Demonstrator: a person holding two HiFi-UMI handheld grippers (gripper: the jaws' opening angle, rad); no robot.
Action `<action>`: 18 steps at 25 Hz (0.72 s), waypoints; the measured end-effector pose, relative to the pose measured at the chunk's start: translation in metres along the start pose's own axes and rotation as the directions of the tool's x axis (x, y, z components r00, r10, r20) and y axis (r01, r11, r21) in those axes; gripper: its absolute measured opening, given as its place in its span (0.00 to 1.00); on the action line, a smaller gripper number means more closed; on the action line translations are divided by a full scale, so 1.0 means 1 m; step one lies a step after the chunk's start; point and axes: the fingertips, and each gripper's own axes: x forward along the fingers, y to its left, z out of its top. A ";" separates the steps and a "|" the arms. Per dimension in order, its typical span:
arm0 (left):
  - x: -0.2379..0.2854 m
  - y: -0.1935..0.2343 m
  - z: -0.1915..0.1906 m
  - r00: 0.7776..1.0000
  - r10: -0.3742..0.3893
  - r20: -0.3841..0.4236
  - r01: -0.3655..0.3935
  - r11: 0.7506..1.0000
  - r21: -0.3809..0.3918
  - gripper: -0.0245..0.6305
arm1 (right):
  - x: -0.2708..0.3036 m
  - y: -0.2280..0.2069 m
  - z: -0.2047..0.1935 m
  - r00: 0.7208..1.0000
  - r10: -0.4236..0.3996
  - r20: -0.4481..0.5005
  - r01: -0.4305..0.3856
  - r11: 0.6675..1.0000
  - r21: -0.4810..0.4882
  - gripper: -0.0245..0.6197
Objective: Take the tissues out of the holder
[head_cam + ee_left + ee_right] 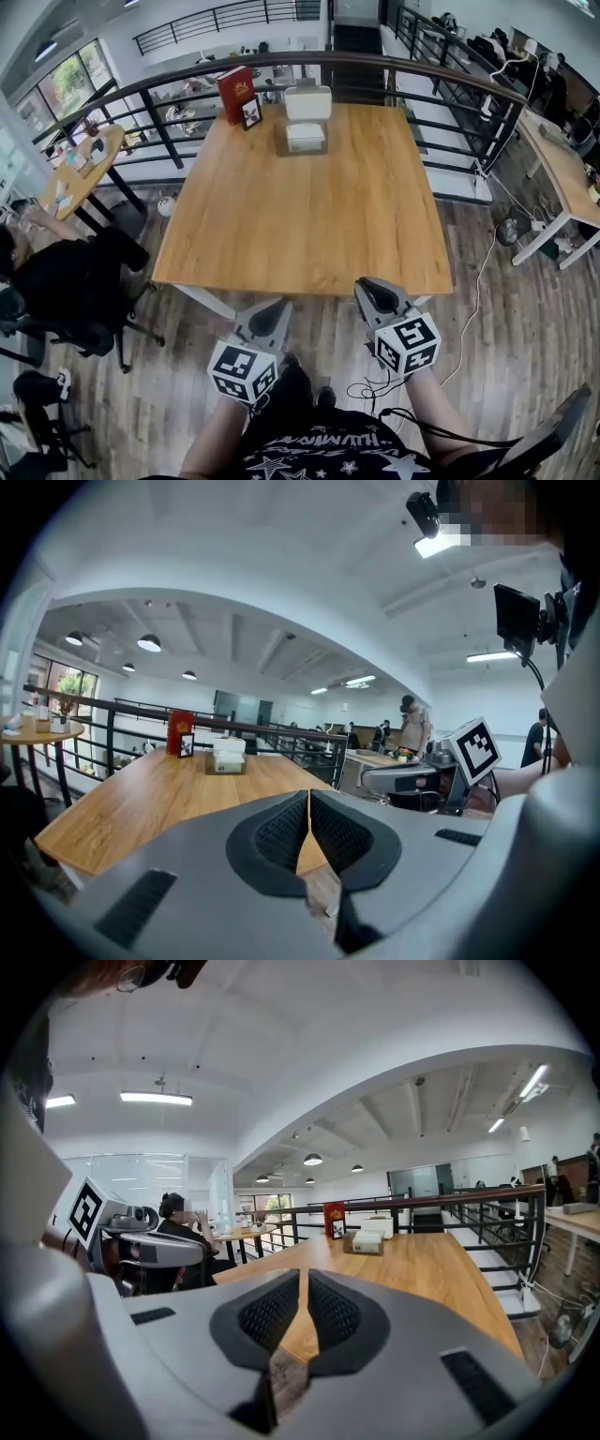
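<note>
The tissue holder (306,137) is a low box with white tissues in it, at the far end of the wooden table (309,216); it also shows small in the left gripper view (228,760) and the right gripper view (366,1241). A white box (307,100) stands right behind it. My left gripper (278,307) and right gripper (367,287) hang side by side at the table's near edge, far from the holder. Both are shut with nothing between the pads, as their own views confirm (308,804) (303,1284).
A red box (235,93) and a small picture frame (251,112) stand left of the holder. A dark railing (394,66) runs behind and to the right of the table. A seated person (56,272) and a round table (80,169) are at the left; cables (478,281) cross the floor at the right.
</note>
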 end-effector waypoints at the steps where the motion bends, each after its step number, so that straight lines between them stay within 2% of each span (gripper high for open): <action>1: 0.003 0.003 0.002 1.000 0.003 0.004 -0.003 1.000 -0.004 0.07 | 0.003 -0.003 0.000 1.000 0.000 -0.002 0.000 1.000 0.003 0.10; 6: 0.028 0.031 0.009 1.000 0.004 0.020 -0.004 1.000 -0.024 0.07 | 0.028 -0.017 0.005 1.000 -0.002 -0.015 0.002 1.000 -0.014 0.10; 11: 0.070 0.066 0.022 0.999 -0.027 0.035 0.028 0.999 -0.017 0.07 | 0.065 -0.047 0.019 0.999 -0.047 -0.014 0.047 0.999 -0.019 0.10; 18: 0.139 0.131 0.054 0.997 -0.051 0.058 0.053 0.998 -0.028 0.07 | 0.141 -0.092 0.049 0.997 -0.075 -0.015 0.074 0.997 -0.036 0.10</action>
